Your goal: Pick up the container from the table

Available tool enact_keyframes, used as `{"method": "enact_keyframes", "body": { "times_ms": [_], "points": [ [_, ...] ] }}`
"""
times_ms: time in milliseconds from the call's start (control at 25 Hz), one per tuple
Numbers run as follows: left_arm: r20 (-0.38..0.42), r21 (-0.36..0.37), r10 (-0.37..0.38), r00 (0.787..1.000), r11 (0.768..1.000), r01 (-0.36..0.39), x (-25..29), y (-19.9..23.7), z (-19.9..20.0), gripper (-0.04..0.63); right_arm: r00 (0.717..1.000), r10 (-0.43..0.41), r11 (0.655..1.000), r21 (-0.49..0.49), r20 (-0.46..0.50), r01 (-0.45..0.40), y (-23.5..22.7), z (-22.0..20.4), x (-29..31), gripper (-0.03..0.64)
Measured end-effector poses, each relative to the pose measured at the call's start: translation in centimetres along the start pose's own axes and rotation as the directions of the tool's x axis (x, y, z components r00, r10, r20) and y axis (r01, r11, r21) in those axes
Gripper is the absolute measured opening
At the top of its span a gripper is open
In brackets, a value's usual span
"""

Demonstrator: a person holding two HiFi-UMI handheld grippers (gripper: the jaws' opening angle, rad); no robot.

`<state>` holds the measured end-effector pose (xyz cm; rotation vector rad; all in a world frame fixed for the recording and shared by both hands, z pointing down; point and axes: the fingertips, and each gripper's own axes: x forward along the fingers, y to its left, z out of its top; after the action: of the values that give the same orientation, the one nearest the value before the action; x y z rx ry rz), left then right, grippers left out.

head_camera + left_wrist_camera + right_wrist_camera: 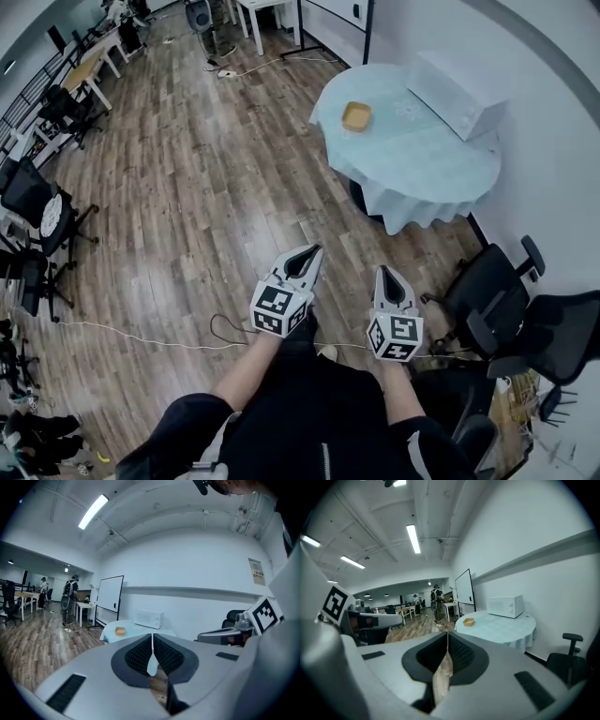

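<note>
The left gripper (310,253) has its fingers (138,654) pressed together, the ribbed dark pads meeting along a thin seam with nothing between them. The right gripper (385,274) is the same, its fingers (462,654) clenched on empty air. Both are held low in front of the person, side by side over the wooden floor (187,187), pointing toward the round counter (427,164) but well apart from it. A thin cable (141,337) trails across the boards just behind them, and black office chairs (502,291) stand to the right.

The container (356,116) sits upright and alone on the counter's pale blue cloth. In the head view it is near the far-left edge, well apart from the white microwave (457,94) on the wall side. It looks like a small, shallow, tan open tray; whether it is paper, bamboo or plastic cannot be told from here. I judge it light and fairly thin-walled, so likely to flex or crush under a hard squeeze and apt to slide on the smooth cloth if nudged. The sensible hold is across one side wall at the rim, one finger inside and one outside, closed gently. The task has not begun: the person needs to walk up, and a gripper must open, before any reach
</note>
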<state>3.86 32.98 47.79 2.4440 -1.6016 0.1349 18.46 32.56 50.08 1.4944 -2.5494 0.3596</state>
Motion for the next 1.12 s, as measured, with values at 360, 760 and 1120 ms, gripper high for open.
{"method": "enact_keyframes", "body": {
  "times_ms": [360, 760, 1120],
  "points": [
    [-0.017, 0.002, -0.011, 1.000, 1.000, 0.011, 2.7, 0.5, -0.2, 0.023, 1.000, 0.004, 1.000, 0.007, -0.013, -0.004, -1.3, 0.1, 1.9, 0.026],
    [-0.030, -0.009, -0.019, 0.999, 1.000, 0.018, 7.0, 3.7, 0.8, 0.023, 0.999, 0.007, 1.000, 0.016, -0.034, -0.007, -2.4, 1.3, 6.8, 0.026],
    [-0.045, -0.015, -0.039, 0.998, 0.999, 0.039, 11.3, 7.5, 2.0, 0.023, 0.999, 0.010, 1.000, 0.004, -0.054, -0.010, -3.0, 2.7, 12.4, 0.026]
  ]
}}
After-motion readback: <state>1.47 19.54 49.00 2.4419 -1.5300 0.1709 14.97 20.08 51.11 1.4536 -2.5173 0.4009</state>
